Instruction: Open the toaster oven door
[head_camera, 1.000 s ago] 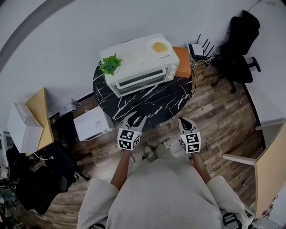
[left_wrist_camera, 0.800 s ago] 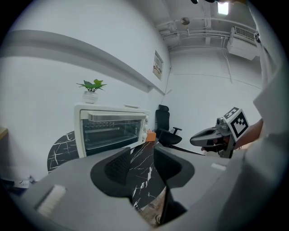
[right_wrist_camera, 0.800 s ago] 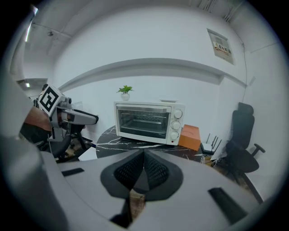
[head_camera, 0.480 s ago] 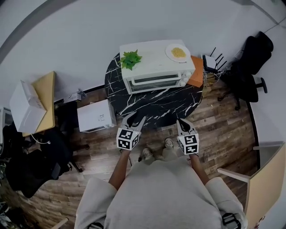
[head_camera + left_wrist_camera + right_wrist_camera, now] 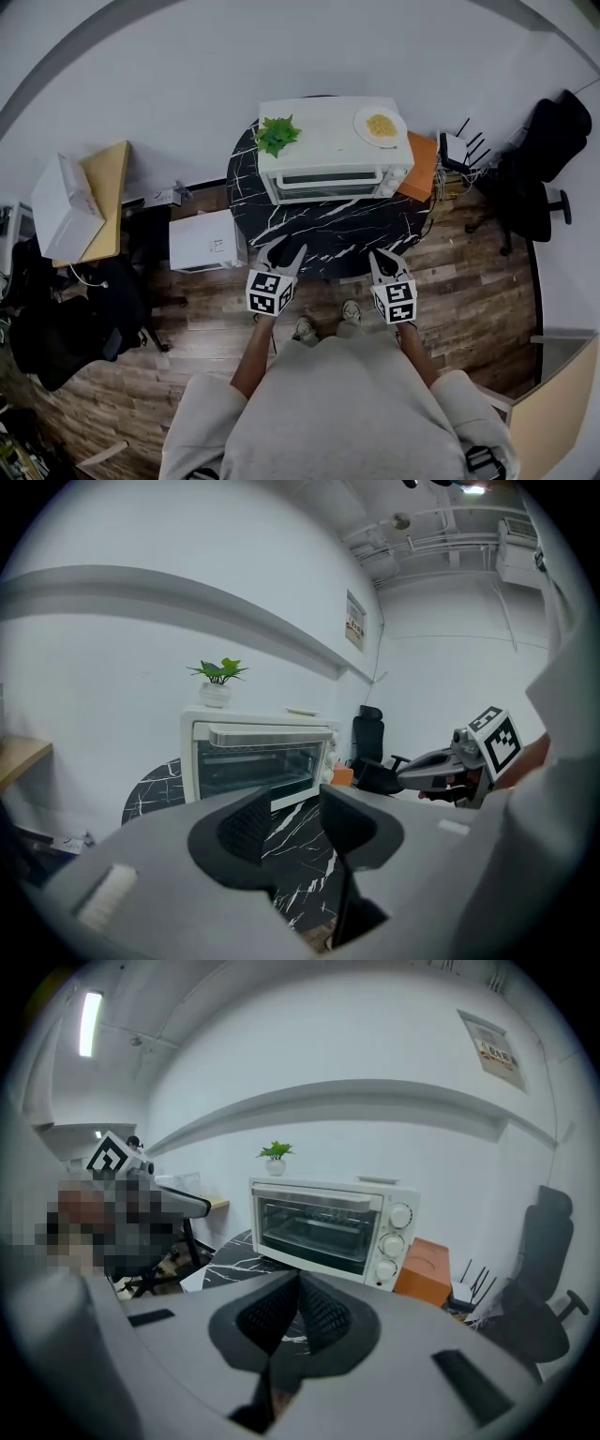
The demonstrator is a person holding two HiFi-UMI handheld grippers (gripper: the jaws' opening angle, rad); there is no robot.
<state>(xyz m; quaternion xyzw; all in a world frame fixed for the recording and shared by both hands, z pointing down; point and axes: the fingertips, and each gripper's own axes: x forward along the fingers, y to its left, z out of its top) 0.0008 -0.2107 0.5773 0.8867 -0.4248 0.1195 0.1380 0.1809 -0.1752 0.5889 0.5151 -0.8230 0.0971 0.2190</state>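
The white toaster oven (image 5: 333,159) stands on a round black marble table (image 5: 328,230), its glass door shut with the handle bar (image 5: 272,735) along the top edge. In the right gripper view the oven (image 5: 328,1227) faces me, with three knobs (image 5: 398,1215) on its right. A small potted plant (image 5: 278,134) and a plate of food (image 5: 380,125) sit on top. My left gripper (image 5: 281,253) hovers at the table's near edge, its jaws apart and empty (image 5: 295,808). My right gripper (image 5: 384,259) is beside it, the tips together on nothing (image 5: 298,1283). Both are well short of the oven.
An orange box (image 5: 419,167) sits on the table right of the oven. A white box (image 5: 208,242) stands on the floor to the table's left, beside a wooden desk (image 5: 103,202). A router (image 5: 457,150) and a black office chair (image 5: 544,169) are at the right.
The view has swung so that the oven and table now lie straight ahead instead of up-left. Both grippers keep their stance at the table's near edge, and their jaws look unchanged.
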